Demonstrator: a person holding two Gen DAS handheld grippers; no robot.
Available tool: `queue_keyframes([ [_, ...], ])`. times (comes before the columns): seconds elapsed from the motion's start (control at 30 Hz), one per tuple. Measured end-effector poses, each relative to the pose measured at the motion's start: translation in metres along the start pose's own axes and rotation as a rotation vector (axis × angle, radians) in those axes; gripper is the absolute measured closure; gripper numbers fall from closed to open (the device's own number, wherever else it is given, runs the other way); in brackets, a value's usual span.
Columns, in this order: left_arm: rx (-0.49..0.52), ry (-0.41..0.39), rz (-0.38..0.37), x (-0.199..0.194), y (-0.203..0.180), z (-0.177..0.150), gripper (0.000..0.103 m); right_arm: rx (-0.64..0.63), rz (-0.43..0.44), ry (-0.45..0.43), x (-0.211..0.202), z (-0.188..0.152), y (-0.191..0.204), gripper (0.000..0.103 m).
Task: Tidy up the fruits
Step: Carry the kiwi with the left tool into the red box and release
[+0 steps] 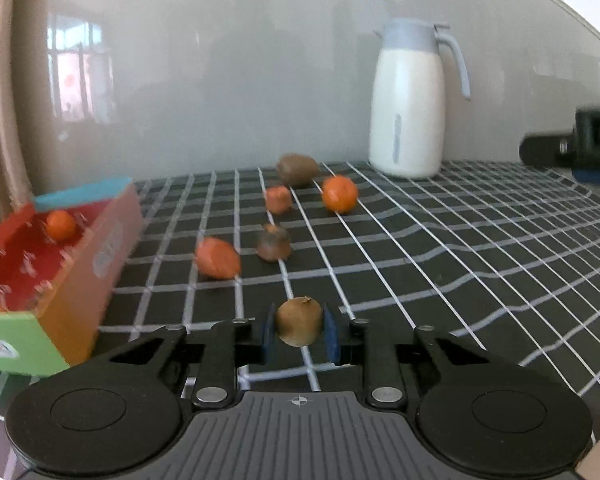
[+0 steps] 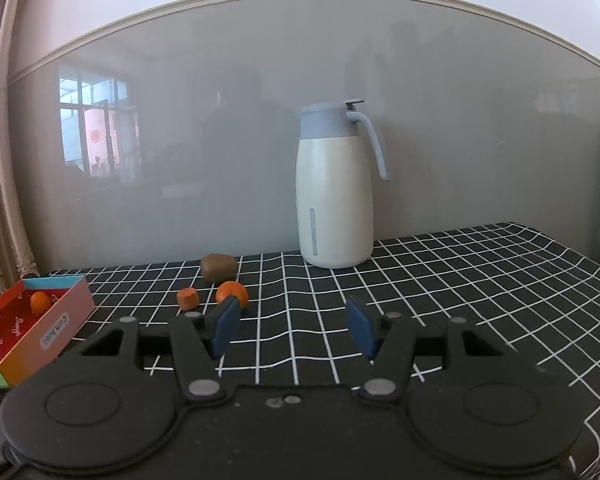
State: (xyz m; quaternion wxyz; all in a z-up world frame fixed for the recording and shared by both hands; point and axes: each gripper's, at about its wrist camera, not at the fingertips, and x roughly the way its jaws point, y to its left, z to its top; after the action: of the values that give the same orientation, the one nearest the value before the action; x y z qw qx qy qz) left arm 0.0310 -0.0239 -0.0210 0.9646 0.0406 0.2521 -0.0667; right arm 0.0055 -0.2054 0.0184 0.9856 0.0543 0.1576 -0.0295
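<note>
My left gripper (image 1: 299,334) is shut on a brown kiwi (image 1: 299,320), its blue pads pressing both sides. Ahead of it on the checked cloth lie an orange piece (image 1: 217,258), a dark brown fruit (image 1: 274,243), a smaller orange piece (image 1: 278,199), a tangerine (image 1: 339,193) and another kiwi (image 1: 297,169). A colourful box (image 1: 60,264) at the left holds a tangerine (image 1: 61,224). My right gripper (image 2: 292,326) stands open over the cloth with nothing between its pads. In the right wrist view the far kiwi (image 2: 219,267), a tangerine (image 2: 232,293) and an orange piece (image 2: 187,298) lie ahead on the left.
A white jug with a blue-grey lid and handle (image 1: 408,120) stands at the back against the glossy grey wall (image 2: 332,196). The box (image 2: 32,332) sits at the table's left edge. The right gripper's body (image 1: 580,144) shows at the right edge of the left wrist view.
</note>
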Motion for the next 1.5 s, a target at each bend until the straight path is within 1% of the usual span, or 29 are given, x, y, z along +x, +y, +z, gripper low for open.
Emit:
queue_keyframes([
  [0.37,-0.039,-0.087,0.079,-0.02,0.047,0.021,0.077,-0.022,0.036,0.01,0.007,-0.003,0.028,0.045],
  [0.57,-0.073,-0.101,0.132,-0.027,0.079,0.021,0.077,-0.04,0.065,0.018,0.01,-0.006,0.05,0.045],
  [0.8,-0.097,-0.092,0.201,-0.027,0.118,0.013,0.077,-0.064,0.105,0.03,0.013,-0.011,0.079,0.045],
  [1.03,-0.155,-0.073,0.271,-0.019,0.16,0.001,0.077,-0.09,0.133,0.046,0.017,-0.018,0.103,0.045],
  [1.1,-0.181,-0.065,0.277,-0.015,0.17,0.0,0.077,-0.101,0.136,0.051,0.019,-0.019,0.109,0.045],
  [1.3,-0.208,-0.068,0.298,-0.005,0.186,0.005,0.077,-0.126,0.146,0.07,0.028,-0.027,0.122,0.045],
  [1.47,-0.225,-0.037,0.317,0.005,0.192,0.006,0.077,-0.142,0.158,0.087,0.035,-0.032,0.132,0.045],
  [1.5,-0.228,-0.037,0.311,0.006,0.193,0.007,0.076,-0.144,0.162,0.087,0.036,-0.033,0.133,0.044],
])
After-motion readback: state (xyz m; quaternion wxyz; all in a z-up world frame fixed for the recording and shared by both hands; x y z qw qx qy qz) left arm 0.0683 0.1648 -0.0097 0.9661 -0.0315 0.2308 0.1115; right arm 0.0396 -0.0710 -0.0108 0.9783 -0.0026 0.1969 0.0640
